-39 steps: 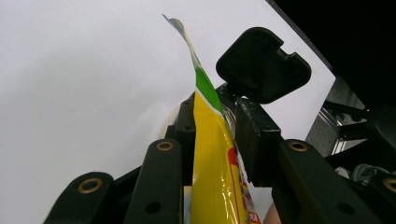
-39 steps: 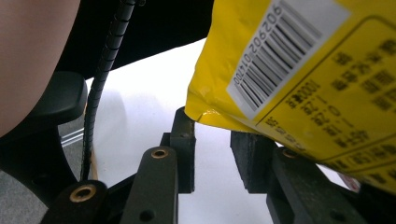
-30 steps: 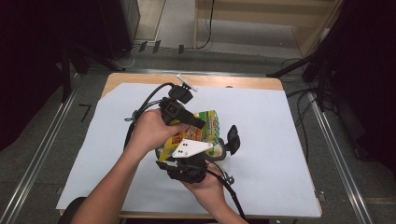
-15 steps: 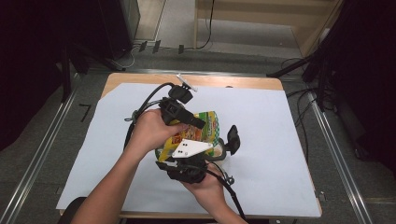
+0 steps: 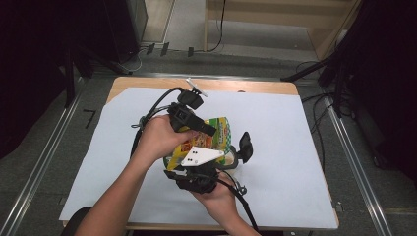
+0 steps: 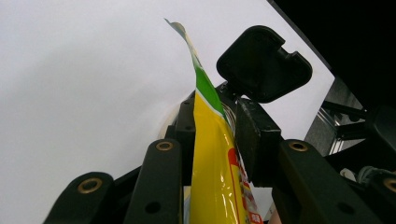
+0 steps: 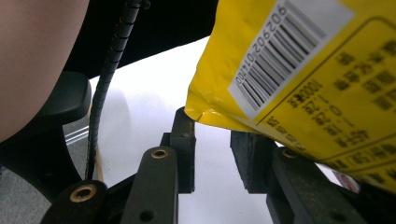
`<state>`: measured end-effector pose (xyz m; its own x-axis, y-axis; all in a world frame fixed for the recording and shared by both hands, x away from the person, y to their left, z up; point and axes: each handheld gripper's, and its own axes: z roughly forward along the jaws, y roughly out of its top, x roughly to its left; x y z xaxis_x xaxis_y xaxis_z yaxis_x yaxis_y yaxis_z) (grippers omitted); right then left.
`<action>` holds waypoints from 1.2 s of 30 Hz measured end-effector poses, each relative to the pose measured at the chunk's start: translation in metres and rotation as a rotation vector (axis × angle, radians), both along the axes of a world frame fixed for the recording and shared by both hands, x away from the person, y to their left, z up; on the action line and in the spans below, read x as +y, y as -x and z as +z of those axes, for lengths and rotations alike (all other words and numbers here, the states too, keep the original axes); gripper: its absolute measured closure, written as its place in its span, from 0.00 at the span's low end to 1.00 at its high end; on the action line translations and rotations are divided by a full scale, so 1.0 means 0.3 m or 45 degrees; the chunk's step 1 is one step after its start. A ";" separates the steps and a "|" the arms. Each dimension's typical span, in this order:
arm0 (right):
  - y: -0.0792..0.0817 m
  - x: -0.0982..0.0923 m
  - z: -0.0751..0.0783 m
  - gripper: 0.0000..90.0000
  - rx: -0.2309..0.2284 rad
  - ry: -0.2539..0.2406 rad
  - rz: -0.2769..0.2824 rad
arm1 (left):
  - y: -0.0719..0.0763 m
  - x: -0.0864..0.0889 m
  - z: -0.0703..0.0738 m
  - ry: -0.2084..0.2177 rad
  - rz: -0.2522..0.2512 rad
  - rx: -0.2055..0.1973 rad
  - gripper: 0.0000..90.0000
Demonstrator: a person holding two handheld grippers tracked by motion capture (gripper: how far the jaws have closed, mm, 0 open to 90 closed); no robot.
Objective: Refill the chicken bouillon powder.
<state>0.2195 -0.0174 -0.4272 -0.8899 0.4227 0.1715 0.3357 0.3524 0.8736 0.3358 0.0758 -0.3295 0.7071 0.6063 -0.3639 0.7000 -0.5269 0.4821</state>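
A yellow and green snack bag [image 5: 220, 129] is held above the middle of the white-covered table [image 5: 285, 128]. My left gripper [image 5: 209, 132] comes in from the upper left. In the left gripper view the bag [image 6: 212, 177] stands edge-on between the two pads and fills the gap, so my left gripper [image 6: 219, 107] is shut on it. My right gripper [image 5: 206, 162] sits below the bag under its grey plate. In the right gripper view its jaws [image 7: 215, 128] stand apart with white paper showing between them. The bag's barcode corner [image 7: 299, 70] hangs over the tips.
A black rounded piece [image 5: 245, 146] stands just right of the bag and shows beyond it [image 6: 264, 63]. Cables [image 5: 147, 118] trail left of the hands. White paper covers the table out to its wooden far edge [image 5: 255, 86]. Metal rails run along both sides.
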 end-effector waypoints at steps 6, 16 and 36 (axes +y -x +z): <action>0.000 0.000 0.001 0.80 -0.001 0.000 0.001 | -0.001 0.001 -0.001 -0.001 0.000 0.001 0.79; 0.003 0.002 -0.006 0.80 -0.029 0.001 -0.004 | 0.010 -0.005 0.005 -0.009 -0.005 -0.018 0.79; 0.003 0.005 -0.012 0.78 -0.023 -0.031 -0.010 | 0.025 -0.010 0.019 -0.021 0.003 -0.066 0.79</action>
<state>0.2185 -0.0160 -0.4308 -0.8895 0.4258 0.1660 0.3227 0.3279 0.8879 0.3284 0.0727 -0.3237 0.7234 0.6134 -0.3170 0.6754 -0.5334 0.5092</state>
